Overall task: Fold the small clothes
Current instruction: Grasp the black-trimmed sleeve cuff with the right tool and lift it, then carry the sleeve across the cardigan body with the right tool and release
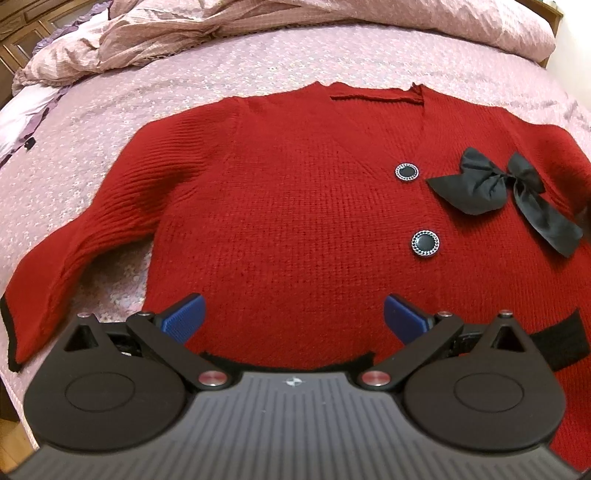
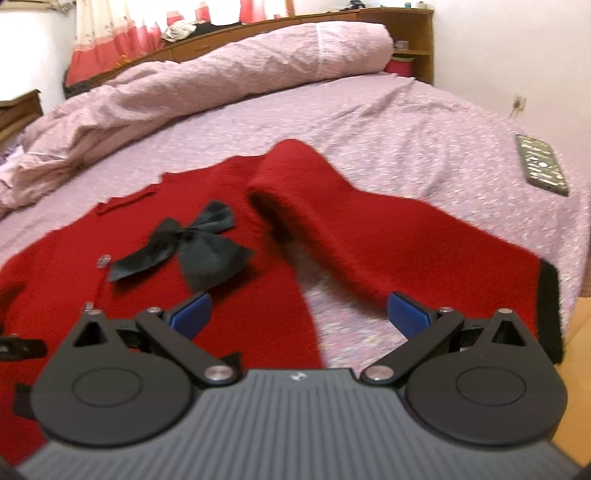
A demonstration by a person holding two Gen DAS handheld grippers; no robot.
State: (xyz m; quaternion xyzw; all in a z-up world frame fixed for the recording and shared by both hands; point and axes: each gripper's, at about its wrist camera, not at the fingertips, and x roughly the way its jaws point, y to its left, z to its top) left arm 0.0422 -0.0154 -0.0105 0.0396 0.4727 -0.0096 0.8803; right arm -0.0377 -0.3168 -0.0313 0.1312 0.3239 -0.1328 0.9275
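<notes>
A small red knit cardigan (image 1: 295,206) lies face up and spread flat on the bed, with two black buttons (image 1: 406,172) and a black bow (image 1: 495,184) on its chest. Its left sleeve (image 1: 74,236) reaches out toward the bed's edge. My left gripper (image 1: 294,318) hovers open over the lower hem, nothing between its blue pads. In the right wrist view the cardigan (image 2: 184,295) shows its other sleeve (image 2: 388,236), black cuff near the bed's edge. My right gripper (image 2: 299,314) is open above the gap between body and sleeve.
The bed carries a pink flowered sheet (image 1: 258,66). A rumpled pink duvet (image 2: 207,74) is piled along the far side. A black remote control (image 2: 541,164) lies on the sheet at the right. A wooden headboard shelf (image 2: 406,22) stands behind; wooden floor (image 2: 576,332) shows at the right.
</notes>
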